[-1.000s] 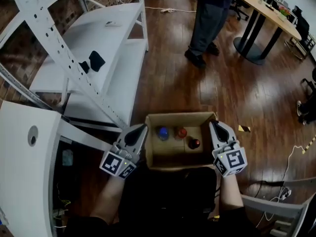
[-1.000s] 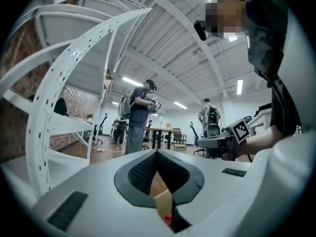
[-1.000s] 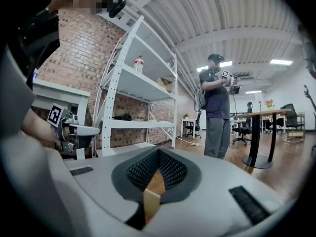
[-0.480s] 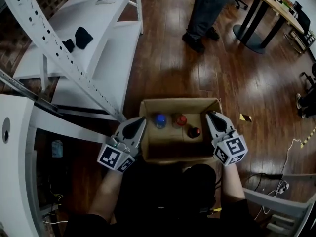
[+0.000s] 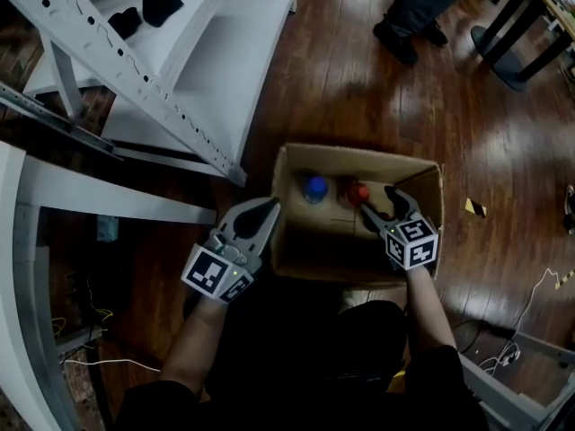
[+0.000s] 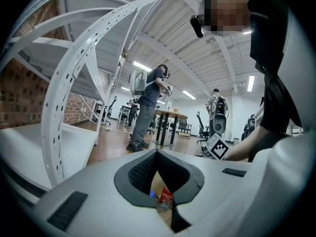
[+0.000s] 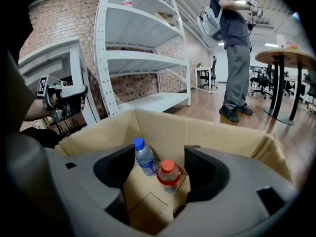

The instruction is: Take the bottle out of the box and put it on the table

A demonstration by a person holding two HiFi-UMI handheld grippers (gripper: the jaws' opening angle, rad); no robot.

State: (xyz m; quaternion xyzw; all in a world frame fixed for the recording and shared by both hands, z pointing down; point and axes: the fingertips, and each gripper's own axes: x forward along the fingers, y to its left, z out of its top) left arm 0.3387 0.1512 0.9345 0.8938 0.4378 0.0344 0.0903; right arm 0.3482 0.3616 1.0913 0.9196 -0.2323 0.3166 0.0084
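1. The left gripper (image 5: pixel 260 220), jaws closed, stays at the brown cardboard box's (image 5: pixel 359 157) left wall, perhaps pinching it.
2. A blue-capped clear plastic bottle (image 5: pixel 314 187) and a red-capped clear plastic bottle (image 5: pixel 358 193) stand inside.
3. The right gripper (image 5: pixel 378 206) has dropped into the box. Its jaws have just been opening and are empty, with the red-capped bottle ahead between them, so a grasp is likely next.

Dim, dark-cornered head view; ceiling strips (image 6: pixel 142 66) glare on the wood floor (image 5: pixel 359 88); both gripper views bulge fisheye-wise.
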